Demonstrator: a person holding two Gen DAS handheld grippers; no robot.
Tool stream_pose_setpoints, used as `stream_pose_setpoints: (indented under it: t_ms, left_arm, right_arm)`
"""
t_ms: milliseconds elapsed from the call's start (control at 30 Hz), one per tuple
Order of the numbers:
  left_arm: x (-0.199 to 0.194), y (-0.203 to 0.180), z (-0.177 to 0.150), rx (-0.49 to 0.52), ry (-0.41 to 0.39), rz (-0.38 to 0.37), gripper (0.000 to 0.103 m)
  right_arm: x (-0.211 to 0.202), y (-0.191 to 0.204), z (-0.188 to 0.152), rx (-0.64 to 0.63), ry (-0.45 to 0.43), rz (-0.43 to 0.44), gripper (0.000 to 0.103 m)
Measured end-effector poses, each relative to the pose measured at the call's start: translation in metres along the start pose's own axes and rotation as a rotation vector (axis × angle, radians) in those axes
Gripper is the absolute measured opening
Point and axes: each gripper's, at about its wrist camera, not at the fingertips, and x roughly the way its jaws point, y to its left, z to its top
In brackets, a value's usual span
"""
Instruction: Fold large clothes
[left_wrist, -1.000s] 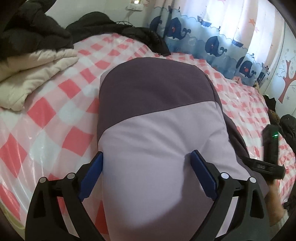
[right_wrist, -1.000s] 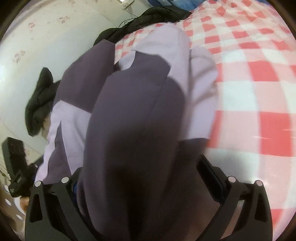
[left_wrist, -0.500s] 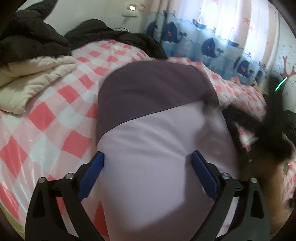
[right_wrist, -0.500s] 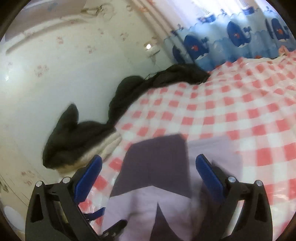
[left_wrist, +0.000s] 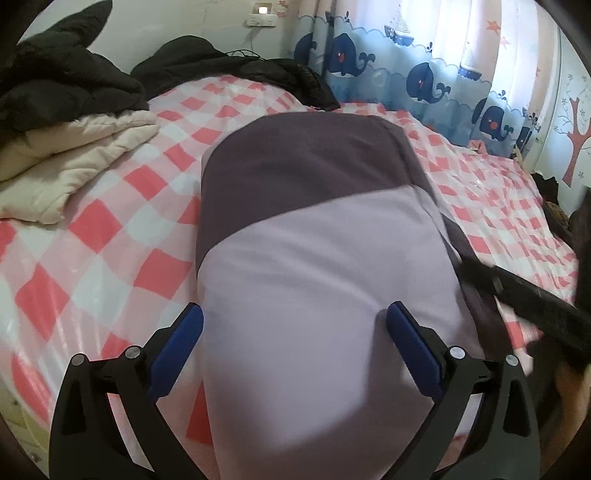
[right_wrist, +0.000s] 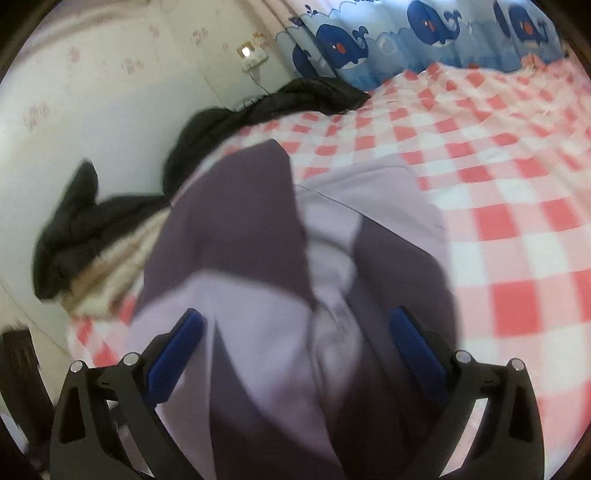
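A folded garment (left_wrist: 317, 258), lilac with a dark purple band at its far end, lies on the pink-checked bed (left_wrist: 110, 229). My left gripper (left_wrist: 294, 308) hovers over its near end. The jaws are opening, the lilac cloth lies between the blue pads, and neither pad presses on it. In the right wrist view the same garment (right_wrist: 258, 240) shows lilac and purple panels with a rumpled seam. My right gripper (right_wrist: 295, 313) stands open just above it, pads wide apart, the cloth loose between them.
A cream quilt (left_wrist: 74, 166) and black jackets (left_wrist: 55, 85) are piled at the bed's far left, by the wall. A whale-print curtain (left_wrist: 424, 81) hangs behind the bed. A blurred black tool body (left_wrist: 524, 295) crosses the garment's right edge. Dark furniture (right_wrist: 18, 369) stands at the left.
The right gripper had purple cloth draped over it, rose to face the bed and wall, and now sits low over the garment again. The left jaws spread slightly wider.
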Motion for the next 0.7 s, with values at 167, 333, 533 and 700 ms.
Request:
stream_pose_setpoints:
  t_ms: [167,333,533,700]
  left_arm:
    - [-0.032,-0.009,-0.008,0.036,0.033,0.038,0.095]
    - [-0.060,-0.009,-0.014,0.027,0.046,0.057,0.095]
    - [-0.080,0.000,-0.019,0.029,0.053,0.093,0.095]
    - [-0.094,0.001,-0.023,0.035,0.050,0.101,0.095]
  right_arm:
    - [-0.050,0.033,-0.032,-0.135,0.031,-0.157,0.098]
    - [-0.079,0.062,-0.057,-0.181,0.075,-0.197,0.098]
    - [-0.091,0.077,-0.065,-0.205,0.105,-0.220,0.098]
    - [-0.101,0.080,-0.059,-0.208,0.098,-0.254,0.098]
